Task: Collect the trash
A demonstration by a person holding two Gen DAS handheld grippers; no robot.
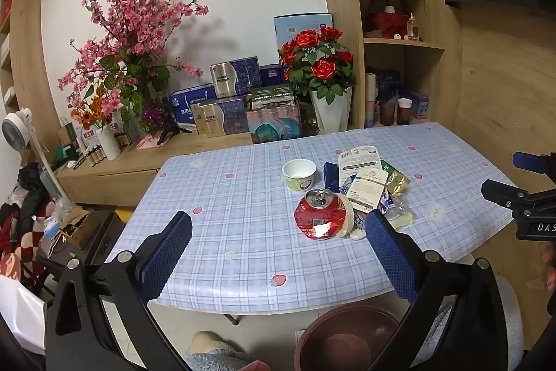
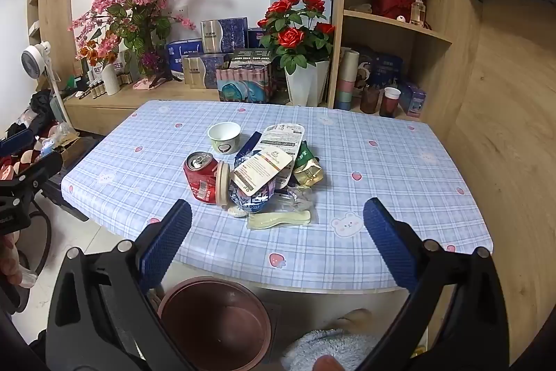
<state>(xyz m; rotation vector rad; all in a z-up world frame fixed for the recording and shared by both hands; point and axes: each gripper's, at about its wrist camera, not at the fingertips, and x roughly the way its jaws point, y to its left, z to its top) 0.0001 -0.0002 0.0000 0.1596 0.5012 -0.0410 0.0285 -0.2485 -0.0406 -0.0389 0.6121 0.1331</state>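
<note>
A pile of trash lies on the table with the blue checked cloth (image 1: 243,232) (image 2: 382,162). It holds a crushed red soda can (image 1: 319,214) (image 2: 201,176), a white paper cup (image 1: 299,174) (image 2: 225,136), several wrappers and packets (image 1: 365,176) (image 2: 271,162), a gold foil packet (image 2: 309,174) and a pale plastic spoon (image 2: 278,219). A brown bin (image 1: 347,339) (image 2: 215,322) stands on the floor below the near table edge. My left gripper (image 1: 278,232) is open and empty, near the can. My right gripper (image 2: 278,221) is open and empty, short of the pile.
Behind the table stands a low wooden cabinet (image 1: 114,169) with boxes, a pink blossom arrangement (image 1: 132,33) and red roses in a white vase (image 1: 323,65). Wooden shelves (image 2: 399,19) rise at the right. Clutter and a fan (image 1: 17,131) fill the left floor.
</note>
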